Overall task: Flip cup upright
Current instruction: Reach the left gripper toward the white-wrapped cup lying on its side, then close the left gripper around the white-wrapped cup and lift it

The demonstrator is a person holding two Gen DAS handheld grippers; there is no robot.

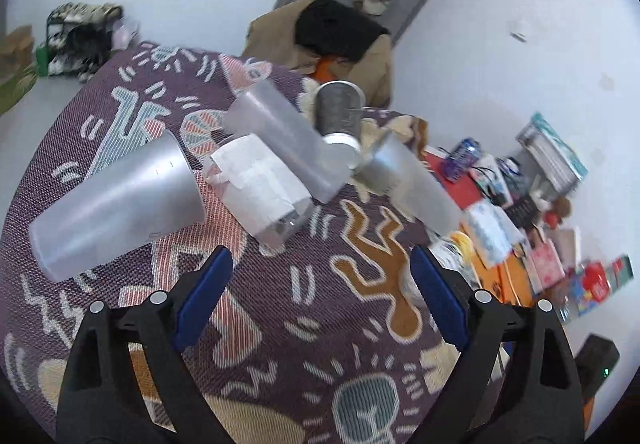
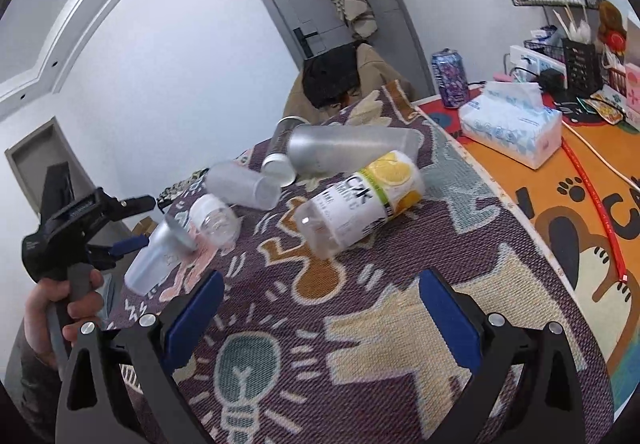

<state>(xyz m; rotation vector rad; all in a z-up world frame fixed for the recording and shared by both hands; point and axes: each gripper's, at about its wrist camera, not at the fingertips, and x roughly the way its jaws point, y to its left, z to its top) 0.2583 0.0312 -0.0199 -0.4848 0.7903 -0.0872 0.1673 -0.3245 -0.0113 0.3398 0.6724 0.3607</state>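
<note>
The patterned cloth (image 2: 400, 284) covers the round table; its far edge is hidden behind the heap of cups, and its right edge drops off beside an orange mat (image 2: 560, 180) carrying a tissue box (image 2: 512, 124). Bare cloth lies open between both tools and the cups.

Several cups lie on their sides in a loose cluster at mid-table. A frosted cup (image 1: 116, 204) lies nearest the left gripper, mouth toward the cluster. A second frosted cup (image 1: 284, 140) lies across a clear cup with a paper label (image 1: 260, 184); where they touch is hard to make out. A dark metal tumbler (image 1: 338, 112) stands behind them, its base blurred. A lemon-labelled clear cup (image 2: 360, 204) lies tipped in front of the right gripper, well apart from it.

The left gripper (image 1: 320, 296) hovers over the cloth, jaws spread wide, holding nothing. In the right wrist view its handle is gripped by a hand (image 2: 60, 308) at the table's left edge, fingers aimed at the near frosted cup.

The right gripper (image 2: 320, 316) is likewise wide apart and empty above bare cloth.
</note>
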